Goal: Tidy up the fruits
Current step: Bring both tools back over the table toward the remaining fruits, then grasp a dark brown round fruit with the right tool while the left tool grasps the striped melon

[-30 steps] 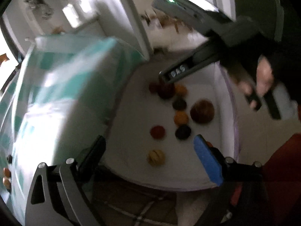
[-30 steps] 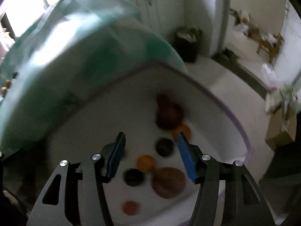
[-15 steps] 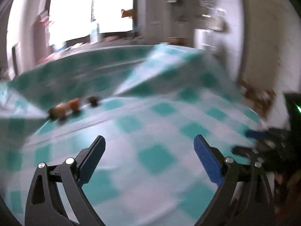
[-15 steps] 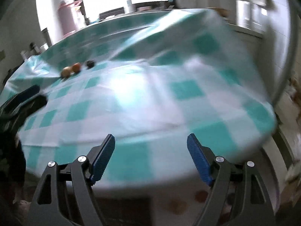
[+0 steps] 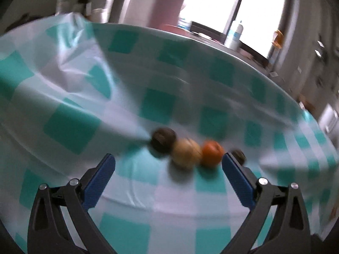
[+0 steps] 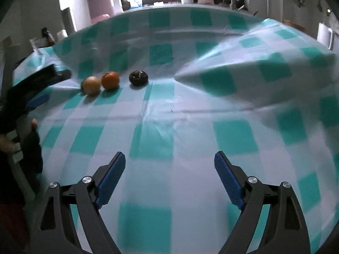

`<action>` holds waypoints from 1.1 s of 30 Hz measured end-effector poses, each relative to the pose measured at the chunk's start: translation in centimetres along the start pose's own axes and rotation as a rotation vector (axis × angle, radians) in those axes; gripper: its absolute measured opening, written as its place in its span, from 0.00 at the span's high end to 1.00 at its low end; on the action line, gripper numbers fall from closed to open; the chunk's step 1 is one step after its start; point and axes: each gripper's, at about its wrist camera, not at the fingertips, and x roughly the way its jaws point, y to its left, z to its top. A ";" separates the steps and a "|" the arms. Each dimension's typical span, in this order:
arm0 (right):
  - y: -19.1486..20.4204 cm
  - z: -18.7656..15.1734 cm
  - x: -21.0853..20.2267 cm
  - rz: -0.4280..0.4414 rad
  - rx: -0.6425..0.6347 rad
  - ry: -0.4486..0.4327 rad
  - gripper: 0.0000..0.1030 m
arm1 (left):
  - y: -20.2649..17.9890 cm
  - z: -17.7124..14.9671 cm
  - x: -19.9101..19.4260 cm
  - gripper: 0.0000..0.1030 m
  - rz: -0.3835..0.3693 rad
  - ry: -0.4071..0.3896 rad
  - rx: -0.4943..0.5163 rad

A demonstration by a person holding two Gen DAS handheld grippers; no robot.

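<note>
On the teal checked tablecloth (image 5: 156,103) lies a short row of fruit: a dark brown fruit (image 5: 163,139), a yellowish one (image 5: 186,153), an orange (image 5: 211,152) and a small dark one (image 5: 238,155) half hidden behind a finger. My left gripper (image 5: 168,163) hovers just short of them, its jaws opening, with nothing between them. The right wrist view shows the yellowish fruit (image 6: 91,85), orange (image 6: 110,80) and dark fruit (image 6: 138,77) far off at the left, beside the left gripper (image 6: 56,86). My right gripper (image 6: 169,158) hangs over bare cloth, jaws opening and holding nothing.
The cloth rises in a stiff fold (image 6: 233,72) at the right and another (image 5: 70,48) at the far left. Beyond the table stand a pink container (image 5: 167,2), a metal flask (image 5: 120,0) and a white bottle (image 5: 235,36) before a bright window. A hand (image 6: 8,141) holds the left gripper.
Both views swung up from a white tray of fruit low beside the table onto the tabletop. The fruit row now sits close before the left gripper. The right jaws have spread much wider.
</note>
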 end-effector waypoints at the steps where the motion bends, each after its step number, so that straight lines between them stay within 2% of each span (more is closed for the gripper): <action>1: 0.6 1.0 1.1 -0.009 -0.007 0.005 0.19 | 0.5 0.1 0.1 0.02 -0.004 -0.004 -0.023; 4: 2.2 3.5 4.1 -0.021 -0.048 0.026 0.19 | 2.8 -0.2 0.4 0.02 0.002 0.003 -0.084; 8: 4.5 6.9 7.8 -0.018 -0.093 0.048 0.22 | 3.8 -0.3 0.2 0.02 -0.003 0.002 -0.085; 15: 7.1 10.3 11.9 -0.039 -0.164 0.077 0.35 | 1.9 -0.6 1.0 0.02 -0.008 0.026 0.022; 18: 7.2 11.1 12.6 -0.021 -0.169 0.077 0.38 | 1.5 -0.7 1.3 0.02 -0.018 0.046 0.046; 19: 7.1 11.4 12.8 -0.012 -0.165 0.078 0.42 | 1.4 -0.8 1.3 0.02 -0.025 0.051 0.049; 22: 7.0 11.5 12.6 -0.017 -0.174 0.068 0.58 | 1.1 -0.9 1.5 0.03 -0.046 0.065 0.057; 30: 4.5 9.1 9.6 0.043 -0.042 0.013 0.59 | 0.2 -1.2 1.9 0.03 -0.052 0.096 0.091; 33: 2.6 8.2 8.5 0.104 0.076 -0.016 0.59 | -0.5 -1.4 2.6 0.11 -0.043 0.132 0.123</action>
